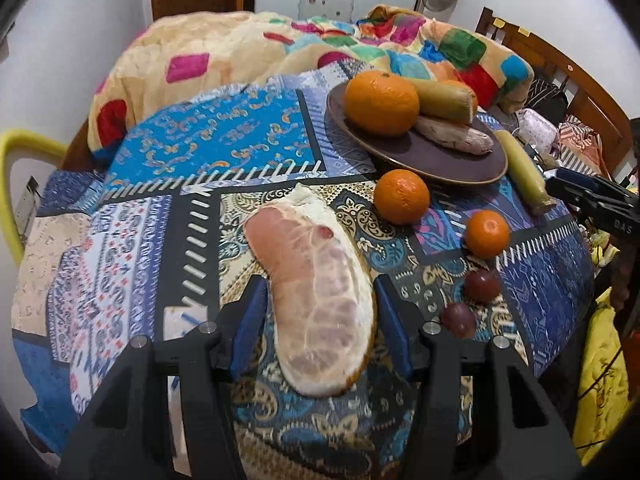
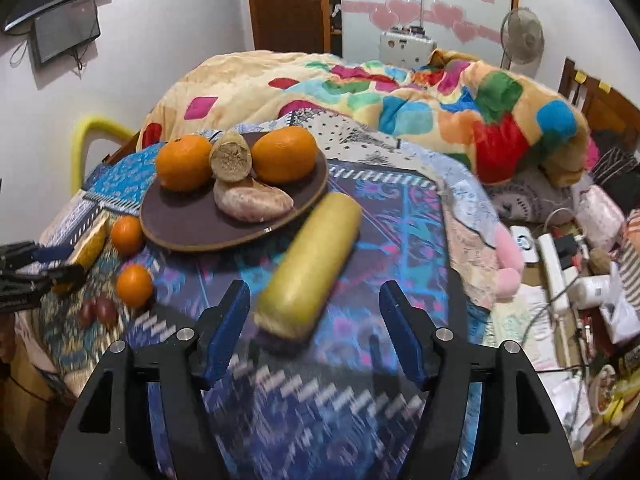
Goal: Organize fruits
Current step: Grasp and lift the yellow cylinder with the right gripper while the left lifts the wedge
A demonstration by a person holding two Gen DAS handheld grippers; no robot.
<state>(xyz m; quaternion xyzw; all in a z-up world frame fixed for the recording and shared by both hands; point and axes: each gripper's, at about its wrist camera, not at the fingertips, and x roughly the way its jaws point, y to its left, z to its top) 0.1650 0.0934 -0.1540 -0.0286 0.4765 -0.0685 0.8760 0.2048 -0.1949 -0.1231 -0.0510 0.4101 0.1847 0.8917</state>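
Note:
A large peeled pomelo wedge [image 1: 316,300] lies on the patterned cloth between the fingers of my left gripper [image 1: 320,320], which is open around it without clearly touching. A brown plate [image 1: 424,160] holds oranges [image 1: 382,98], a yellow-green cut piece [image 1: 444,98] and a pale pink tuber-like fruit [image 1: 452,134]. Two small oranges [image 1: 401,197] and two dark round fruits [image 1: 482,285] lie loose on the cloth. My right gripper [image 2: 316,320] is open around the near end of a yellow-green cylinder fruit [image 2: 312,264] beside the plate [image 2: 180,232].
A colourful blanket [image 2: 400,100] is heaped behind the plate. Clutter with cables and a power strip [image 2: 556,264] lies to the right. A yellow chair back [image 1: 16,184] stands at the left. The right gripper [image 1: 592,200] shows at the left wrist view's right edge.

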